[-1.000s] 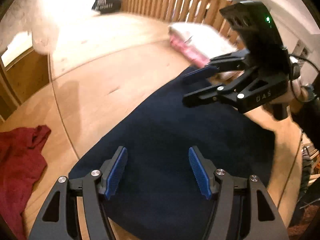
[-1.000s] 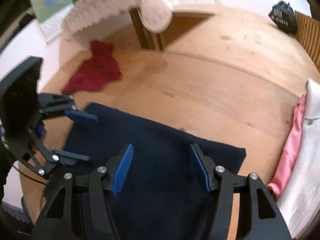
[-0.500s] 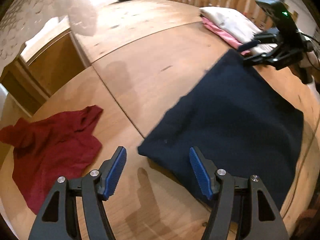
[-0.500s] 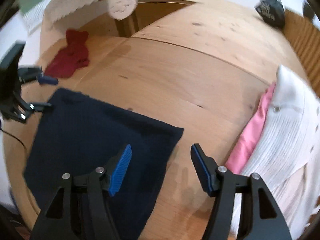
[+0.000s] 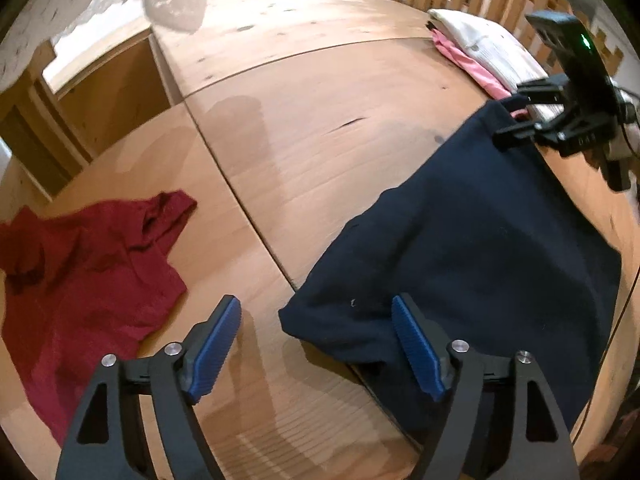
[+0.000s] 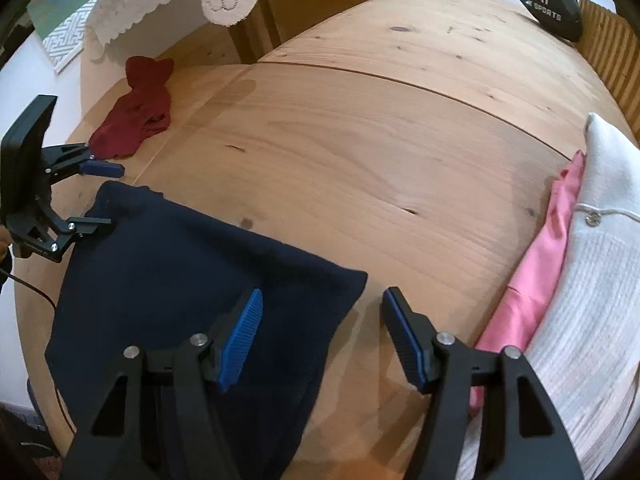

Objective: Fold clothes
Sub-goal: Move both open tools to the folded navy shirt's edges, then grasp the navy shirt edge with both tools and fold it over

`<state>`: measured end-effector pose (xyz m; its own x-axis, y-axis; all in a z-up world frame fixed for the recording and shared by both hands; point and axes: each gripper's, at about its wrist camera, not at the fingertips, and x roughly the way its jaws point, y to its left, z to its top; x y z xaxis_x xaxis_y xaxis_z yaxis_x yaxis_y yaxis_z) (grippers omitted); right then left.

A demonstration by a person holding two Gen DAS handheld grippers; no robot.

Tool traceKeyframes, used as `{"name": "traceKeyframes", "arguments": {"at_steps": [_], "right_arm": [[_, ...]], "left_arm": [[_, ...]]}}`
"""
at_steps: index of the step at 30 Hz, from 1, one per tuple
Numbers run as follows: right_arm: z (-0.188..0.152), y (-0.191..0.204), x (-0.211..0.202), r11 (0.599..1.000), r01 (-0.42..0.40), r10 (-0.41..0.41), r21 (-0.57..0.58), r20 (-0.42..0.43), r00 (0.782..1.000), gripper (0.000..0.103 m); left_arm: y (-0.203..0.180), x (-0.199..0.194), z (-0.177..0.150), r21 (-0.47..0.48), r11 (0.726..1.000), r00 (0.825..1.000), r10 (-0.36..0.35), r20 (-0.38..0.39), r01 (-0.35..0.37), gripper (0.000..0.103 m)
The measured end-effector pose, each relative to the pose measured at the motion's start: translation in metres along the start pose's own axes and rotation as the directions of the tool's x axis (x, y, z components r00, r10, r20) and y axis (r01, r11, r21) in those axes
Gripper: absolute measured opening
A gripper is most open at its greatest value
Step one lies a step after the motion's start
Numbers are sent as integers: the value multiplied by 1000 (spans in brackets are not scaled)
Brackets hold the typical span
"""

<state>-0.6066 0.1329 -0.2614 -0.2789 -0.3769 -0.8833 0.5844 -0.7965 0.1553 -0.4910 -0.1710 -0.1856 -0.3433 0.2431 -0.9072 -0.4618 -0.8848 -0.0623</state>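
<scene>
A navy garment [image 6: 192, 280] lies folded flat on the wooden worktop [image 6: 380, 152], and everything else sits around it. At its one end corner the left claw [image 5: 316, 344] hovers with its blue pads spread wide, the corner lying between them and nothing pinched. At the opposite end the right claw [image 6: 320, 336] is likewise spread, straddling the navy garment's other corner above the wood; one pad is over the cloth, the other over bare worktop. Beyond the left claw's end a crumpled red garment [image 5: 80, 272] lies apart from the navy one. Past the right claw's end, close to the navy garment, a stack holds a pink garment [image 6: 540, 276] under a white ribbed one [image 6: 600, 300]. Far across the worktop from the navy garment sits a black sports bag [image 6: 554, 6].
</scene>
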Motion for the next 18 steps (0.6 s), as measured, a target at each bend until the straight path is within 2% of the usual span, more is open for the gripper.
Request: {"name": "traceKeyframes", "arguments": {"at_steps": [1, 6, 7, 10, 16, 18], "right_arm": [[-1, 0, -1, 1000, -6, 6, -8, 7, 1000, 68], [-12, 9, 0, 992, -34, 39, -124, 41, 998, 95], [-14, 13, 2, 987, -28, 36, -155, 48, 998, 97], [-17, 21, 5, 982, 9, 0, -189, 46, 999, 98], [-10, 25, 7, 986, 38, -41, -162, -13, 999, 97], [-10, 28, 7, 987, 42, -46, -156, -22, 999, 95]], "left_arm": [[1, 1, 1, -13, 1000, 1000, -7, 1, 7, 77], [0, 0, 2, -26, 1000, 1000, -1, 0, 1, 79], [-1, 0, 2, -31, 1000, 1000, 1, -3, -1, 80], [-3, 0, 3, -49, 999, 1000, 10, -20, -11, 81], [-10, -2, 4, -63, 998, 1000, -3, -25, 1, 82], [-13, -3, 4, -66, 998, 1000, -8, -25, 7, 77]]}}
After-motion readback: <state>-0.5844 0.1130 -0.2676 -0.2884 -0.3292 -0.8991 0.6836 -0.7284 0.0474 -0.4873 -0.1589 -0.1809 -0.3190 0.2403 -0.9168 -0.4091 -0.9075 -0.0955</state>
